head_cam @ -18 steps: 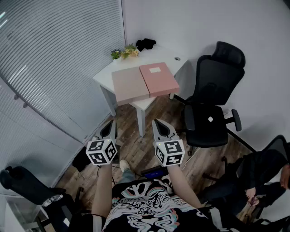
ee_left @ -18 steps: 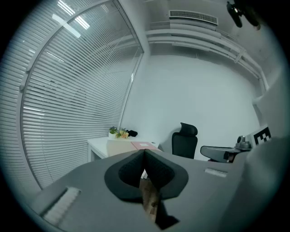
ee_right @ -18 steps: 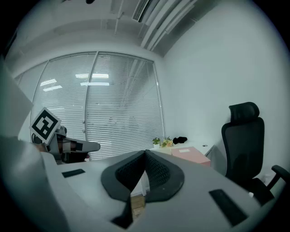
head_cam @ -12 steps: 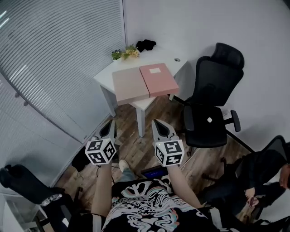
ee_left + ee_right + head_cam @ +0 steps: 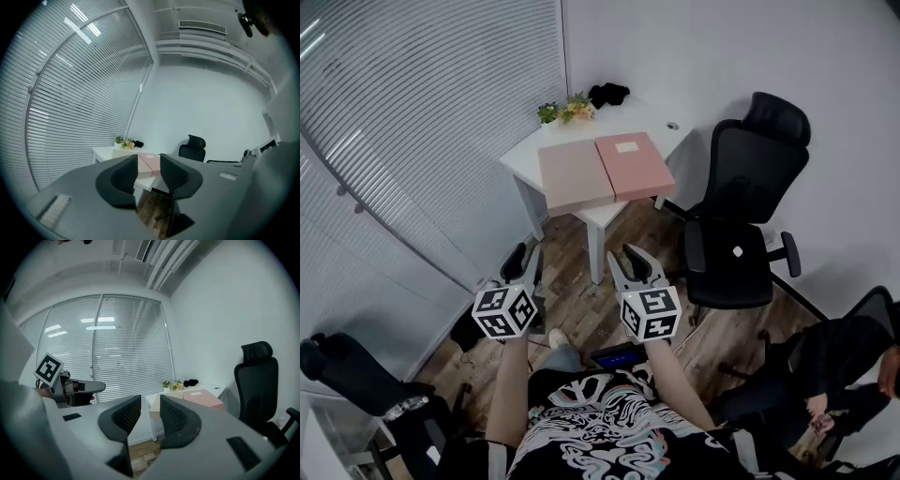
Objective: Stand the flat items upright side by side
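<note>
Pink and tan, the two boxes lay flat on the white table [image 5: 528, 155], the tan box [image 5: 575, 176] on the left and the pink box [image 5: 634, 165] on the right, with their long edges touching. Neither had been stood up, so I judged the task not yet begun. A small plant [image 5: 564, 111] sat at the far corner, well clear of them. A black chair [image 5: 745, 216] stood just beside the table on the right.

The person stood well back, with bare floor between them and the table. Both tools were held out in front, nearly level and aimed at the table, which read to me as lining up an approach. The left gripper [image 5: 526, 255] had its jaws part way apart with nothing between them. The right gripper [image 5: 625, 255] was likewise loose and empty. Keeping one on each side made sense to me. A broad flat box would likely need a hold from both sides to tip onto its edge without sliding off the near rim.
</note>
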A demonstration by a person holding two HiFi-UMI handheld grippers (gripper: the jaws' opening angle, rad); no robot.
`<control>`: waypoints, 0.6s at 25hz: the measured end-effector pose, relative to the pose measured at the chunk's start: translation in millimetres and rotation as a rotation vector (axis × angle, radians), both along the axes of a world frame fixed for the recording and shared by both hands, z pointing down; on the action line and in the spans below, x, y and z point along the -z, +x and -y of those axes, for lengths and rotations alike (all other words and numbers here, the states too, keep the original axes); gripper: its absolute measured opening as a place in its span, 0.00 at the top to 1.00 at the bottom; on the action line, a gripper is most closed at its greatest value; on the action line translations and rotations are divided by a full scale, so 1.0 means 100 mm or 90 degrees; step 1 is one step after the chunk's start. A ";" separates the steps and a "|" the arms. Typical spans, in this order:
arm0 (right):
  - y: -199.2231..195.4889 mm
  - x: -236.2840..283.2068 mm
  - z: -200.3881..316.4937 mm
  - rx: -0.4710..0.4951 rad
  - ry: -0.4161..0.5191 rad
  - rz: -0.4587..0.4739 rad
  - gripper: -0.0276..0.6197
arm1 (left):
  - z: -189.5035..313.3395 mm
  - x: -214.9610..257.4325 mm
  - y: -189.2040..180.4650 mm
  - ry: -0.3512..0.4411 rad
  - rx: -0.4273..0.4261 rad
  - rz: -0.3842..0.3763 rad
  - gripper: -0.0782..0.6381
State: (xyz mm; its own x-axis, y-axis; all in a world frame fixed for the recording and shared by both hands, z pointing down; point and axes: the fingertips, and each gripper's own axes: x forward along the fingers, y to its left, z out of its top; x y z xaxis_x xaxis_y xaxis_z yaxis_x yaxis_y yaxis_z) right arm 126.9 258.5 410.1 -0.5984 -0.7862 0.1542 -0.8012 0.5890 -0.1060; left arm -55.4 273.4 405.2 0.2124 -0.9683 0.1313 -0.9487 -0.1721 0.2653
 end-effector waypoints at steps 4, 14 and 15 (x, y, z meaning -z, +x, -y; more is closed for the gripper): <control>-0.13 -0.08 0.04 0.008 -0.009 0.000 0.76 | 0.07 -0.08 -0.04 -0.018 -0.017 0.001 0.68; -0.35 -0.30 0.65 -0.008 -0.033 -0.020 0.76 | 0.74 -0.38 -0.27 -0.051 -0.052 -0.094 0.68; -0.40 -0.35 0.78 -0.012 -0.041 -0.022 0.76 | 0.87 -0.42 -0.31 -0.059 -0.057 -0.096 0.68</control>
